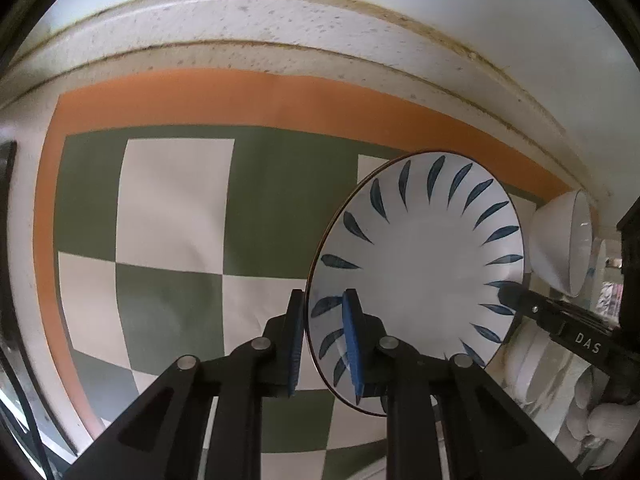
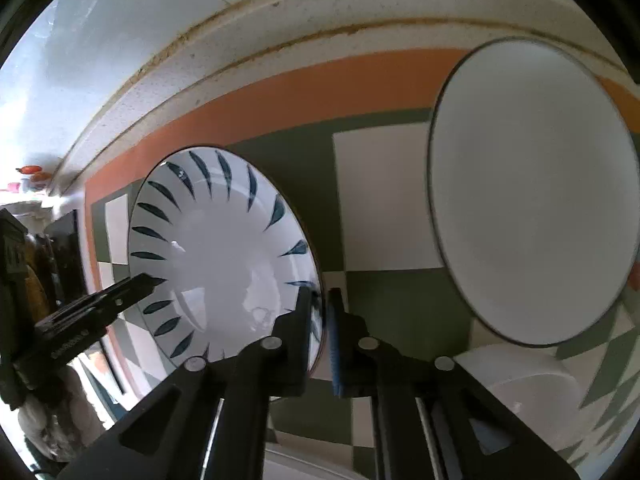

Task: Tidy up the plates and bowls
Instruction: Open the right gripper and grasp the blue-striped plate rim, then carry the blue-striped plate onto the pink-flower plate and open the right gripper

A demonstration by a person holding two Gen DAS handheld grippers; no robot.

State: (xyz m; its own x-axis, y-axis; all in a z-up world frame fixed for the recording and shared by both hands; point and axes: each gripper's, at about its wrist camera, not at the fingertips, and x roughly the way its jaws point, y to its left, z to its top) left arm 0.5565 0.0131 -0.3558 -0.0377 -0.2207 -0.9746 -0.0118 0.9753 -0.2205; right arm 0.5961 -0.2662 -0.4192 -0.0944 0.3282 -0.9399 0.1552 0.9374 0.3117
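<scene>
A white plate with blue leaf marks point(image 1: 420, 264) is held up above a green-and-white checked cloth point(image 1: 176, 208). My left gripper point(image 1: 326, 340) is shut on its left rim. My right gripper point(image 2: 320, 328) is shut on the opposite rim of the same plate point(image 2: 216, 264). Each gripper shows in the other's view, the right gripper point(image 1: 508, 294) at the plate's right edge and the left gripper point(image 2: 146, 282) at its left edge. A plain white plate with a dark rim point(image 2: 532, 192) lies on the cloth to the right.
A white bowl point(image 1: 560, 240) shows beyond the patterned plate's right edge. Another white dish point(image 2: 528, 392) lies below the plain plate. The cloth has an orange border point(image 1: 240, 96) and lies on a speckled white counter point(image 1: 240, 20) against a wall.
</scene>
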